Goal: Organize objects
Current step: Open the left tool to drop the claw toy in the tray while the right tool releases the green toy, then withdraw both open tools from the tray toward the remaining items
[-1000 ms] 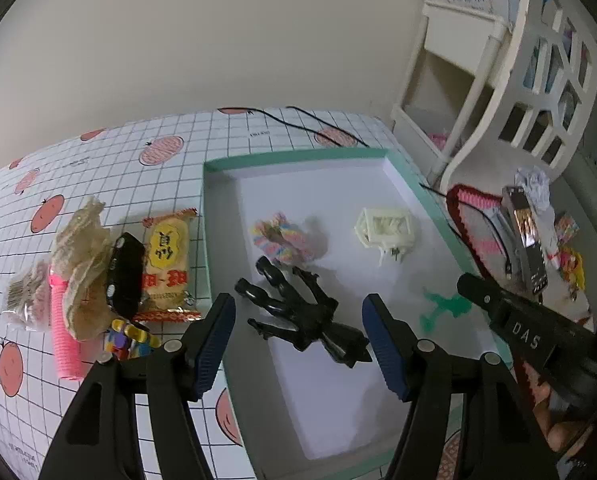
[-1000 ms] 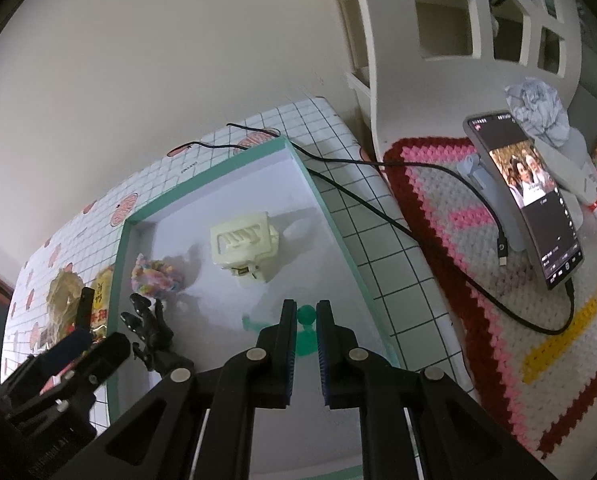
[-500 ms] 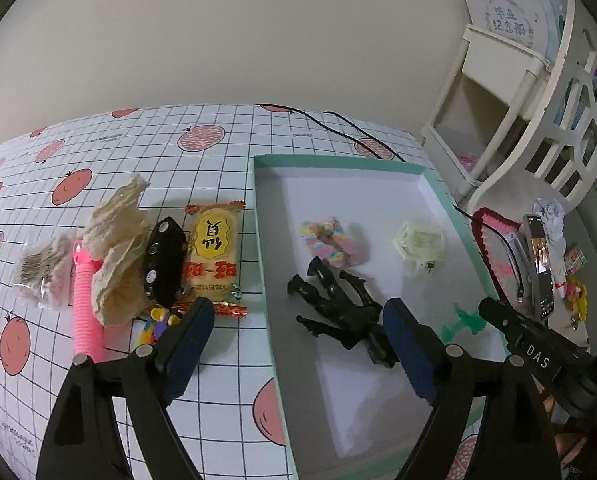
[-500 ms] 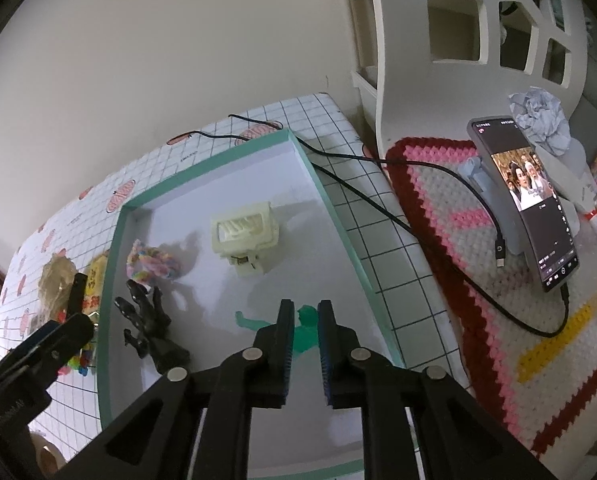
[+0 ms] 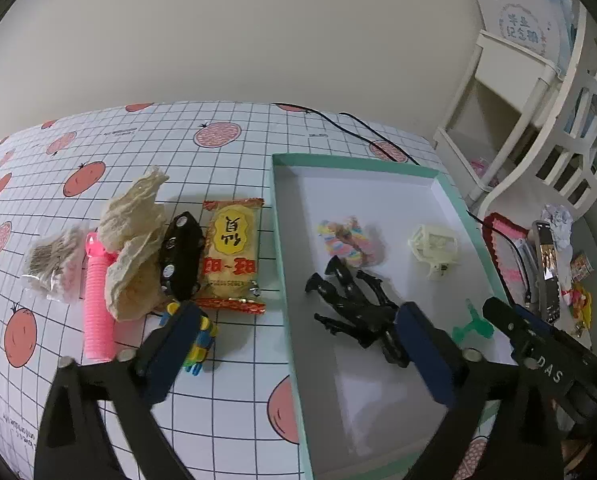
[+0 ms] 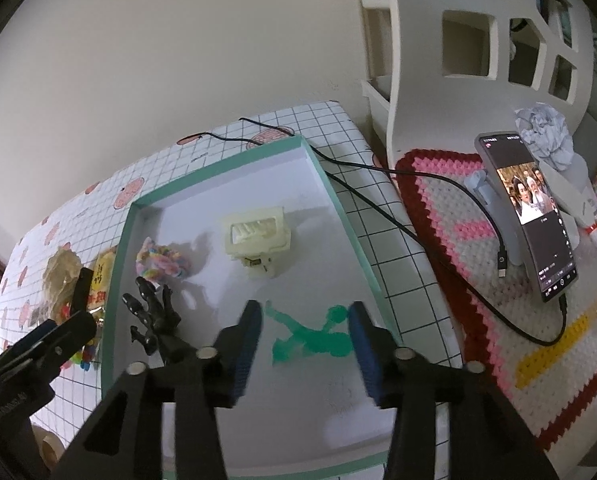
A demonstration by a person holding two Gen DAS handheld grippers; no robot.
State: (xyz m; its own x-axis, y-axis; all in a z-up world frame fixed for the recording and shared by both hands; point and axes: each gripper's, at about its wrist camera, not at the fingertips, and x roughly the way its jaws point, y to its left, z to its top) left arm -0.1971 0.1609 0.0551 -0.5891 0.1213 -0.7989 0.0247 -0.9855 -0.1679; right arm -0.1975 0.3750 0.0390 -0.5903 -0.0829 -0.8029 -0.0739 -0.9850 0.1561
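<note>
objects are split right now: the green figure [image 6: 312,338], black claw toy [image 5: 354,310], rainbow scrunchie [image 5: 348,240] and cream clip [image 5: 434,246] sit in the teal tray [image 5: 288,280], while the snack packet [image 5: 232,254] and pink tube [image 5: 96,304] wait in a heap on the tabletop [image 5: 234,360]. both the left tool [image 5: 296,354] and right tool [image 6: 306,348] hang wide open, holding nothing. risk imo: that pile is touching and overlapping, so pinching one piece could drag its neighbours along, or catch the tray rim.

The left gripper [image 5: 298,344] hangs with its jaws spread wide above the left rim of the tray [image 5: 294,360]. In the tray lie a black clip [image 5: 358,308], a pastel scrunchie [image 5: 348,240], a cream clip [image 5: 434,246] and a green figure [image 5: 472,326] (partly hidden). A snack packet [image 5: 232,252] lies on the tablecloth [image 5: 238,380] just beside the tray.
</note>
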